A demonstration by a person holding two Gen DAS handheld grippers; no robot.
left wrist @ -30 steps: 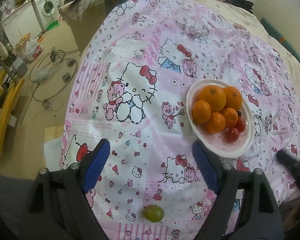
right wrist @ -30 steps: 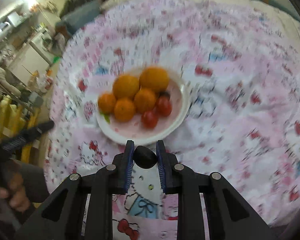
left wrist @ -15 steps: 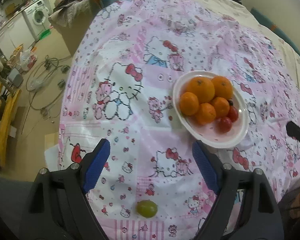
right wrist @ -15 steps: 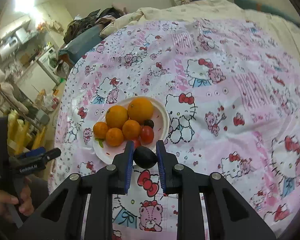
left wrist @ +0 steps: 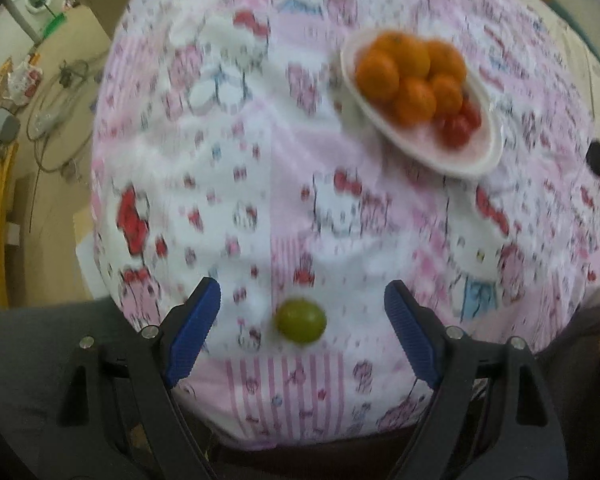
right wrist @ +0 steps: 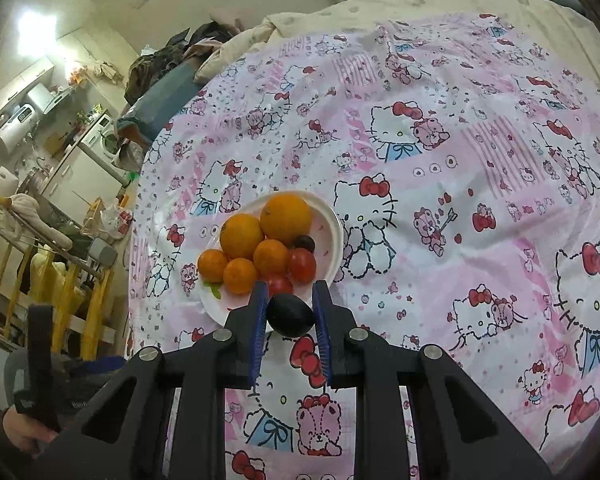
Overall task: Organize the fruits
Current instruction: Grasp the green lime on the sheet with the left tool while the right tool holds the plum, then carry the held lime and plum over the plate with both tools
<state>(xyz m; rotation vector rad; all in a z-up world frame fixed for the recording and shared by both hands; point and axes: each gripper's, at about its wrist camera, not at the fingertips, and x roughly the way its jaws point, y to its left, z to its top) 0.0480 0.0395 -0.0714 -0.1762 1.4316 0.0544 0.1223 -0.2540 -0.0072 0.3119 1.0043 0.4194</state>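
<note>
From the left wrist, the left gripper [left wrist: 302, 322] is pointing down with its jaws spread wide and nothing gripped; a green grape [left wrist: 300, 321] is lying between them on the patterned cloth [left wrist: 260, 152], close to its near edge. The white plate [left wrist: 488, 152] of oranges and tomatoes is sitting well apart, toward the far right. The picture is blurring, so contact cannot be judged; a hasty close could be nudging the round grape off that near edge.

From the right wrist, the right gripper [right wrist: 287, 314] is clamping a dark grape [right wrist: 290, 315] just beside the plate's [right wrist: 216, 306] near rim. Releasing here risks it rolling onto the cloth, or squeezing could be bruising it.
</note>
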